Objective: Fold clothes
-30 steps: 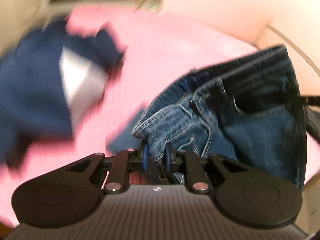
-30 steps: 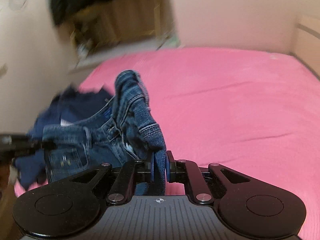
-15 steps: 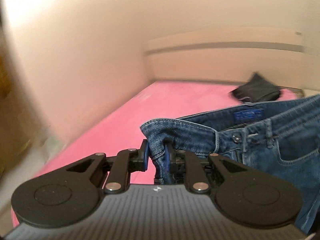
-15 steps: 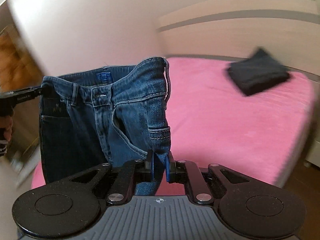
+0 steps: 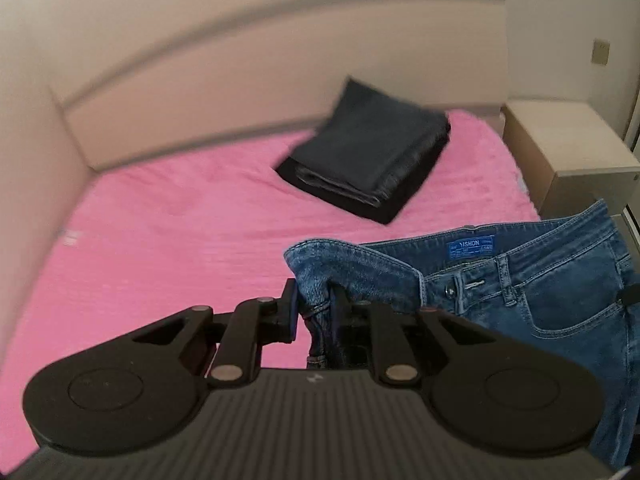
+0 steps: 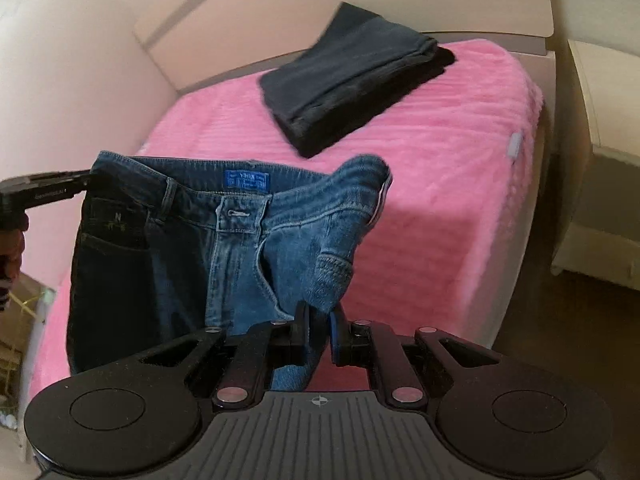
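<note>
A pair of blue jeans (image 5: 532, 288) hangs in the air, stretched by its waistband between my two grippers, above the pink bed (image 5: 168, 240). My left gripper (image 5: 314, 306) is shut on one end of the waistband. My right gripper (image 6: 318, 322) is shut on the other end of the jeans (image 6: 224, 248). The blue label inside the waistband faces the cameras. In the right wrist view the left gripper's black body (image 6: 44, 190) shows at the left edge, holding the waistband. The legs hang down out of sight.
A stack of folded dark clothes (image 5: 368, 164) lies at the far right of the bed, also in the right wrist view (image 6: 352, 76). A beige headboard (image 5: 200, 92) and wall enclose the bed. A beige bedside cabinet (image 5: 568, 148) stands right of it.
Both grippers have lifted the jeans off the bed and swung round from the pile of clothes toward the headboard end. The waistband is now pulled out wider between them.
</note>
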`<state>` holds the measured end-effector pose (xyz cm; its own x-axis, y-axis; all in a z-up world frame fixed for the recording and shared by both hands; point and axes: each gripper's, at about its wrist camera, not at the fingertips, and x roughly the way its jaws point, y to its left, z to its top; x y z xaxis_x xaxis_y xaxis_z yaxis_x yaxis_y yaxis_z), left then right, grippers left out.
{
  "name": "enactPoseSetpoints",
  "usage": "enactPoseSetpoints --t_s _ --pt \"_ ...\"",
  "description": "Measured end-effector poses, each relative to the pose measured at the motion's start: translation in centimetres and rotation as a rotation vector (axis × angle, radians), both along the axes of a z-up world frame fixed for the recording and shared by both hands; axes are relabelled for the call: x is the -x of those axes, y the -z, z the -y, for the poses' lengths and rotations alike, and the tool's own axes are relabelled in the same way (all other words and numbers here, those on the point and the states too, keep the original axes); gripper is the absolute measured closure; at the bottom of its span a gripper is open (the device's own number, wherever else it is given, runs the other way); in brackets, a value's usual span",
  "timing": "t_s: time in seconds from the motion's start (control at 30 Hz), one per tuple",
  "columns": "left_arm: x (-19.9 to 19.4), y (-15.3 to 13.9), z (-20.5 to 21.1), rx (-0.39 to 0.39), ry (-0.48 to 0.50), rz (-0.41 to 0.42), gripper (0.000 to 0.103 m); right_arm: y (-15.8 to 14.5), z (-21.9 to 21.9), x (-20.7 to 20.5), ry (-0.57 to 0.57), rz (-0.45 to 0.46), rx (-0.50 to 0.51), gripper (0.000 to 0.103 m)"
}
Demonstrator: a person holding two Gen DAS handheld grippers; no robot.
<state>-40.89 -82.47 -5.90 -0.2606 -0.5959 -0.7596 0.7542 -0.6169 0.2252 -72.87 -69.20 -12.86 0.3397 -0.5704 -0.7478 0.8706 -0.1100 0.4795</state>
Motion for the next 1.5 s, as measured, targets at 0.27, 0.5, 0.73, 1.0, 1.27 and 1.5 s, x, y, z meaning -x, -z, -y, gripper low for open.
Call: enactPoseSetpoints --t_s 0.27,0.5,0.73,1.0,1.27,1.5 --pt "6.5 8.7 12.8 -0.098 0.009 0.074 0.087 6.5 6.4 3.5 -0.036 -0.085 -0.15 0.102" --pt "0.8 11.4 12.8 -0.146 -0.158 0.055 0.06 5.6 6.5 0.4 -0.144 -0.19 -0.111 0.029" --pt "-14.9 9.0 -0.9 -0.212 -0.376 0.025 0.041 3.3 5.4 -10.9 -0.466 -0.16 -0.059 0.029" --pt "-32.4 11.5 -23.5 -0.405 -0.637 0.102 0.041 2.2 2.1 -26.4 -0.693 -0.241 0.019 0.029" --pt "-38.3 17.2 -39.9 -0.573 -0.594 0.057 0.042 4.1 -0.9 -36.4 -0.94 -0.447 0.03 0.029" --pt "-40.1 19.1 -42.1 -0.609 -0.565 -0.028 0.101 4.3 1.4 -37.1 -1.073 -0.625 0.094 0.007"
